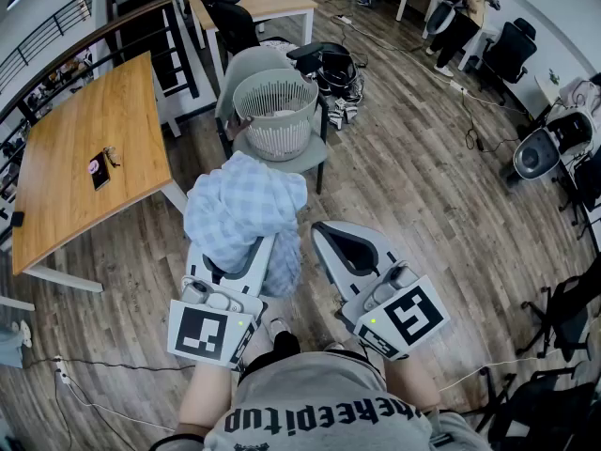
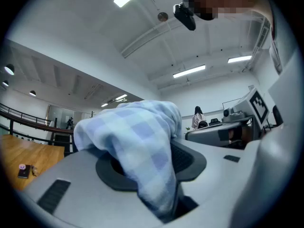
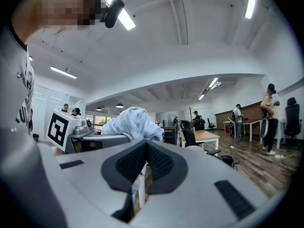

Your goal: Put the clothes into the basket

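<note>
Floor (image 1: 423, 186): wood planks fill the head view; the person stands at the bottom edge, facing 12 o'clock
Wooden table (image 1: 84, 148): at 10 o'clock from the person, well apart from the chair, nearly bare
Chair (image 1: 246, 64): grey, at 12 o'clock, and the basket stands on its seat
Basket (image 1: 275, 87): pale, slatted and round, upright with its mouth open to the top; I cannot tell whether anything already lies at the bottom
Cloth (image 1: 242, 209): the task's garment, pale blue check, bunched in the air between the person and the chair, just short of the seat's near edge and not yet over the basket
Left gripper (image 1: 252, 244): held level at 11 o'clock; its own view shows the jaws clamped on the cloth (image 2: 137, 141), which bulges over the upper jaw and hangs down through the gap
Right gripper (image 1: 322, 233): level at 1 o'clock, beside the cloth but apart from it; in its own view (image 3: 142, 160) the jaws are brought together with only a thin slit between them, and nothing is held
Phone (image 1: 100, 170): small and dark, lying flat on the table at 10 o'clock
Done: one garment is picked up and pointed towards the basket
Left: by my judgement, carry it on towards 12 o'clock until it is above the rim, then let go; no other loose clothes show in these views
</note>
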Action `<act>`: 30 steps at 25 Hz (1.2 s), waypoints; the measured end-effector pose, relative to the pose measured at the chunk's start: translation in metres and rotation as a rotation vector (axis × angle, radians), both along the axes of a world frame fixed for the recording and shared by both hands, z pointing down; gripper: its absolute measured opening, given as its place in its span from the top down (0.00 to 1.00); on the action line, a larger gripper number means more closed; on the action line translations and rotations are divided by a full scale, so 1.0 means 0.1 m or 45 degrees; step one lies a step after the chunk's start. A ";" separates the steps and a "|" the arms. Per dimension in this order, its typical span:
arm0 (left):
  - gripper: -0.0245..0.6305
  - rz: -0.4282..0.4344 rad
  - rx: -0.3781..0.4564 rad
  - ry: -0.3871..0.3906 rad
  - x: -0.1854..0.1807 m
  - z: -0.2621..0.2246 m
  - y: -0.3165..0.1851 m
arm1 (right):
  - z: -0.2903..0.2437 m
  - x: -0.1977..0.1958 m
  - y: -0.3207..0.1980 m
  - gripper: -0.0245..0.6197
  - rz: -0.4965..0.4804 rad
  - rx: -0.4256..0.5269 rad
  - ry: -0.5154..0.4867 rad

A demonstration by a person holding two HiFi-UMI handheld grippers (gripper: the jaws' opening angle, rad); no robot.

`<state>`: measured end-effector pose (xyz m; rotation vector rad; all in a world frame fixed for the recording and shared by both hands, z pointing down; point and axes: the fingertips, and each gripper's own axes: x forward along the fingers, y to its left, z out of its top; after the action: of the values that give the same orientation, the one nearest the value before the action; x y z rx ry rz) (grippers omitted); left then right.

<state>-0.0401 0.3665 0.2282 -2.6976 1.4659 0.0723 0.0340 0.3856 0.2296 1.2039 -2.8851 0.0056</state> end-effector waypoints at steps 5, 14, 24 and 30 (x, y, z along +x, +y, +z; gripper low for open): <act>0.70 0.014 0.004 -0.003 -0.06 -0.01 -0.04 | -0.02 -0.08 -0.04 0.95 0.013 0.005 0.003; 0.70 0.044 -0.001 0.007 -0.22 0.04 -0.17 | 0.04 -0.26 -0.14 0.95 0.038 0.000 0.011; 0.70 0.090 -0.039 0.040 -0.22 0.14 -0.34 | 0.12 -0.24 -0.28 0.95 0.126 -0.027 0.036; 0.70 0.072 -0.045 0.037 -0.22 0.18 -0.54 | 0.16 -0.20 -0.51 0.95 0.127 -0.021 0.029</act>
<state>-0.0624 0.3126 0.2463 -2.7782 1.4118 0.0897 0.0143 0.3343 0.2454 1.3341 -2.7970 0.0163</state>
